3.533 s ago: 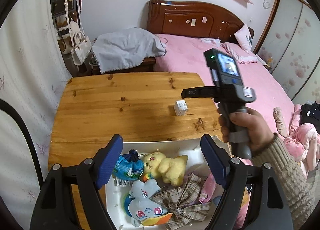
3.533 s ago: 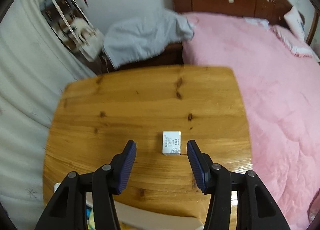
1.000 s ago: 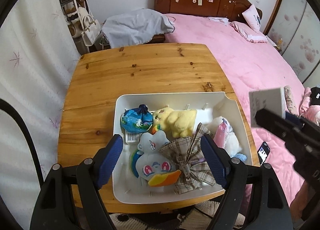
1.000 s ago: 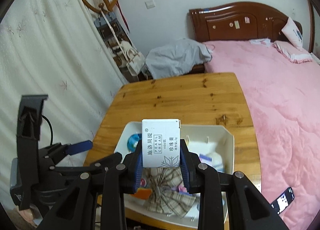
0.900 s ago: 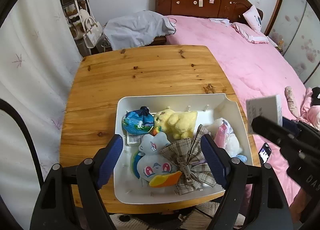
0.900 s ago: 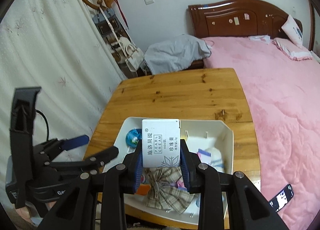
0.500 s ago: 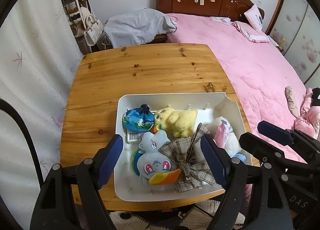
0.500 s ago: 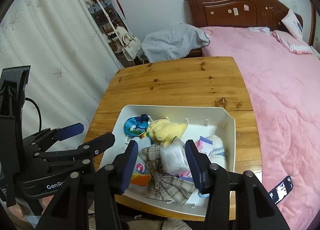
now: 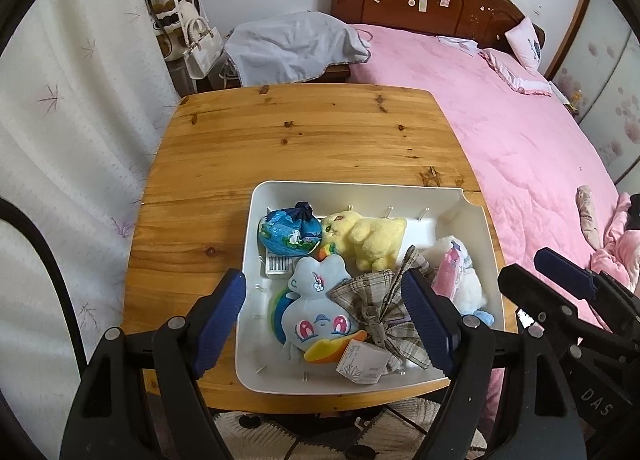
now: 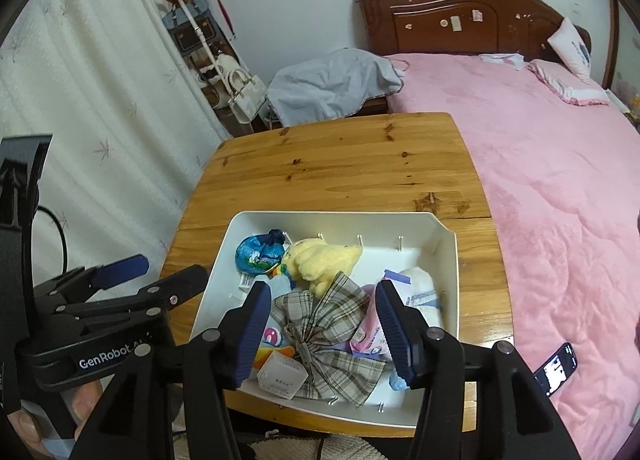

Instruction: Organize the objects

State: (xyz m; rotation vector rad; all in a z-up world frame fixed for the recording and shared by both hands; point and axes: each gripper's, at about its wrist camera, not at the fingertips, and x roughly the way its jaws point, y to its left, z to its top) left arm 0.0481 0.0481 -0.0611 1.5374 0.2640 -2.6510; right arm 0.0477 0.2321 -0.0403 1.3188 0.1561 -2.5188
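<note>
A white bin sits at the near edge of a wooden table. In it lie a small white cream box, a plaid bow, a yellow plush, a blue plush and a blue pouch. My left gripper is open and empty above the bin's near left part. My right gripper is open and empty above the bin; the box lies below its left finger.
A pink bed runs along the table's right side. A white curtain hangs on the left. A grey cloth and hanging bags are beyond the table's far edge. A phone lies on the bed.
My right gripper carried the cream box from the table to over the bin, then opened; the box dropped into the bin's near part beside the bow. The left gripper stayed open.
</note>
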